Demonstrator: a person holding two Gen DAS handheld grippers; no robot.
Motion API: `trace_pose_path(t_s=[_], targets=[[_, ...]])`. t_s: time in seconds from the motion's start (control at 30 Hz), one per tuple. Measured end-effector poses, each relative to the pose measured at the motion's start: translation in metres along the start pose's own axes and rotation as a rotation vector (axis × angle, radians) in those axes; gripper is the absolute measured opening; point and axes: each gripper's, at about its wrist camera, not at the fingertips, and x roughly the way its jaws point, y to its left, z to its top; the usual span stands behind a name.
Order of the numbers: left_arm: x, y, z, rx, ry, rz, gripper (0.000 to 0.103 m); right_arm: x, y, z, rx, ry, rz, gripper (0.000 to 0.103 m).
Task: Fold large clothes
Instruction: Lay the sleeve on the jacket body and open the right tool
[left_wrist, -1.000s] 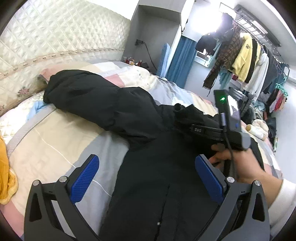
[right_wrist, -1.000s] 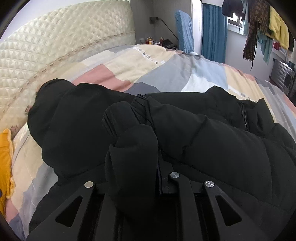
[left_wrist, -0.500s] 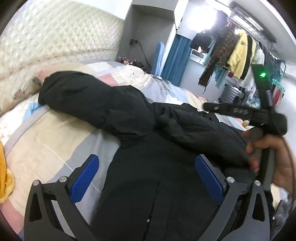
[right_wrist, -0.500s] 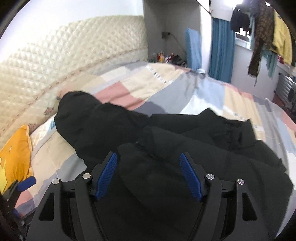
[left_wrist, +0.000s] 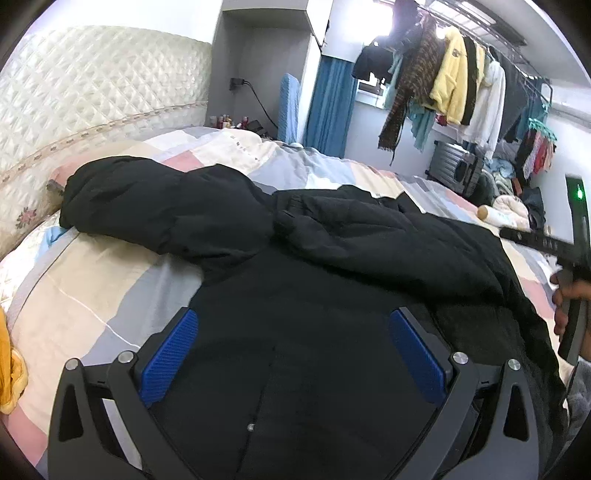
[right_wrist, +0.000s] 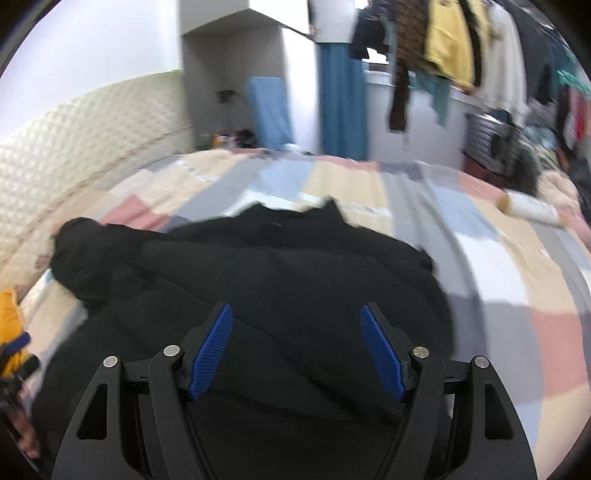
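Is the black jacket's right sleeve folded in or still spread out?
Folded in: the sleeve lies across the black jacket.

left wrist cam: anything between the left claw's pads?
Only the black jacket, lying flat under the open left claw; neither blue pad presses on it. The left wrist view shows this.

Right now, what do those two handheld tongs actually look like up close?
Both look alike. The left tongs and the right tongs are black frames with triangular cut-outs and silver round bolts, and each finger carries a ribbed blue pad. In the left view, the right tool's black handle shows from the side, topped by a box with a small green light. A pale sleeve cuff peeks in below it.
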Motion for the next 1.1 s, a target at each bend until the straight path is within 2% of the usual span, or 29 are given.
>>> trace_pose_path(t_s=[0.23, 0.37, 0.57, 0.8, 1.0, 1.1], targets=[[0.003, -0.024, -0.003, 0.064, -0.005, 0.01, 0.103, 0.012, -0.068, -0.04, 0.157, 0.05, -0.032, 0.07], [0.004, -0.03, -0.007, 0.072, 0.005, 0.002, 0.103, 0.014, -0.077, -0.05, 0.112, 0.072, -0.035, 0.07], [0.009, -0.041, -0.007, 0.076, 0.009, 0.029, 0.103, 0.018, -0.087, -0.069, 0.11, 0.119, 0.012, 0.071], [0.014, -0.048, -0.011, 0.087, 0.026, 0.043, 0.103, 0.035, -0.082, -0.076, 0.02, 0.175, -0.035, 0.074], [0.018, -0.051, -0.014, 0.088, 0.044, 0.038, 0.103, 0.045, -0.083, -0.073, 0.009, 0.108, -0.082, 0.073], [0.018, -0.053, -0.015, 0.088, 0.046, 0.032, 0.103, 0.044, -0.083, -0.063, 0.017, 0.06, -0.094, 0.063]])
